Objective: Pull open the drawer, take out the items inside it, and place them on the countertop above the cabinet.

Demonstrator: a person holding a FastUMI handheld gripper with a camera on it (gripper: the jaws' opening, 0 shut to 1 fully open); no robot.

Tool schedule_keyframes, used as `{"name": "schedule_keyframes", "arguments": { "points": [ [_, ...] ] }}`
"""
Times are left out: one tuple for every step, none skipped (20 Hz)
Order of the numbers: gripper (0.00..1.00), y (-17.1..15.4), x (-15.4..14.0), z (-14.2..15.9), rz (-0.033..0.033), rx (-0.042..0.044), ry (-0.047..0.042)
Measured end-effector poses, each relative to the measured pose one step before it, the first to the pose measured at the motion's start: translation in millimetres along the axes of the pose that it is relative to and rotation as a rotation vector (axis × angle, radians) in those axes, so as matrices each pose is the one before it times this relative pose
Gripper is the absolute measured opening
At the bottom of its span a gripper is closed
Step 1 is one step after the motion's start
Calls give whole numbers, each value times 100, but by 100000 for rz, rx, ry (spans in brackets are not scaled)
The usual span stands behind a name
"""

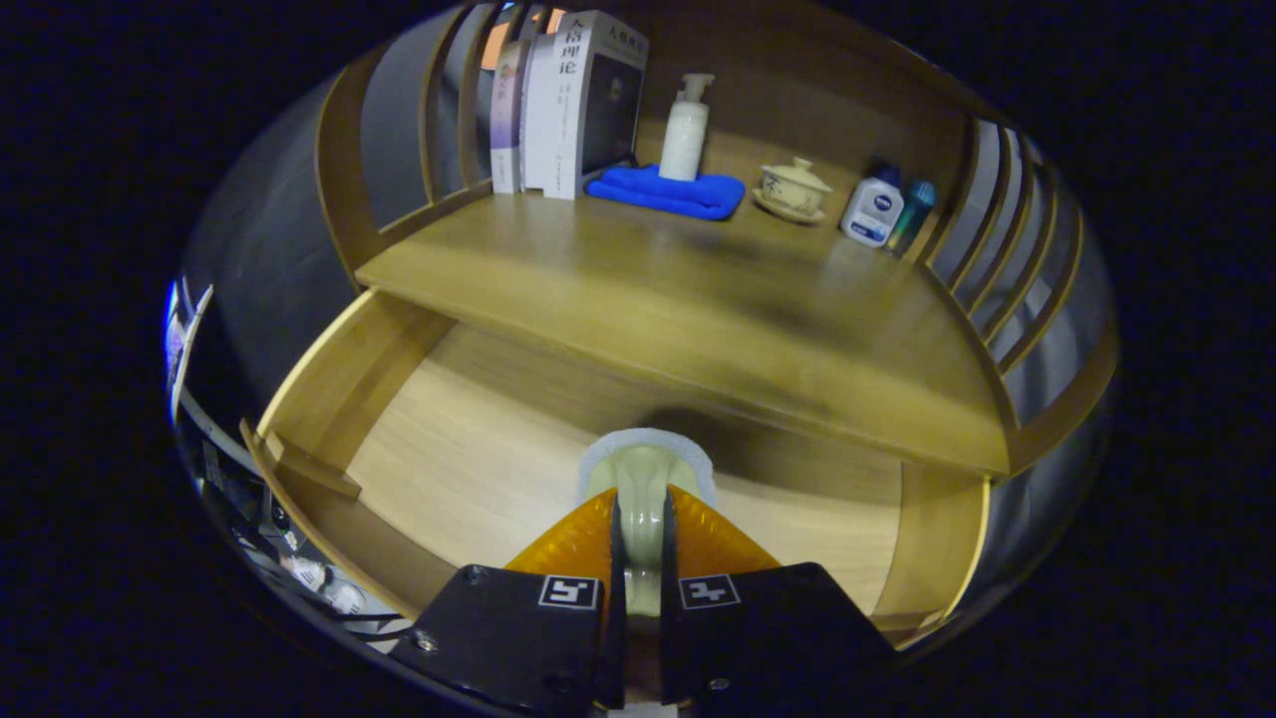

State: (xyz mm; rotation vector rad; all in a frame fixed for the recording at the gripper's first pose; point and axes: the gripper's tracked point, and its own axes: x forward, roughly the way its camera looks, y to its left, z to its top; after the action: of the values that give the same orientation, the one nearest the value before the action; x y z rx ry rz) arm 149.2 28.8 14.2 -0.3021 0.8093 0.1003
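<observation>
The tongs [643, 519] are closed almost fully on a pale, cream-green glossy item with a white rim [646, 469], and both fingers press its sides; what it is exactly I cannot tell, perhaps a small cup or bottle seen end-on. It hangs above the light wooden floor of the open drawer [478, 449], near the drawer's middle, just below the front edge of the wooden counter [698, 309]. No other item shows on the visible drawer floor, though the near right corner is hidden behind the tongs.

The step in hand looks like the carry from drawer to counter. To do it well, lift straight up first so the item clears the counter's front lip, then move forward over the bare near part of the counter. Keep the grip firm, because the glossy surface may slip. Set it down well short of the folded blue cloth [666, 191], the white pump bottle [686, 128] and the lidded cream teacup on its saucer [793, 187] at the far side. Release only once the base rests flat
</observation>
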Motion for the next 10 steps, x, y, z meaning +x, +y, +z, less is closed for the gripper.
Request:
{"name": "schedule_keyframes", "arguments": {
  "points": [
    [16,133,-925,373,293,-1109,-949],
    [16,101,-905,391,369,-1423,-1344],
    [16,24,-787,420,-53,-1195,-1086],
    [16,92,-755,410,367,-971,-1166],
    [16,39,-683,516,348,-574,-1232],
    [16,-201,-654,767,-186,-495,-1302],
    [16,-394,-413,813,-1002,-42,-1328],
    [16,-624,-214,950,-1258,324,-1077],
    [16,-540,-59,1207,-1016,1959,-1677],
    [16,-587,287,1094,-734,2231,-1279]
  ]
}}
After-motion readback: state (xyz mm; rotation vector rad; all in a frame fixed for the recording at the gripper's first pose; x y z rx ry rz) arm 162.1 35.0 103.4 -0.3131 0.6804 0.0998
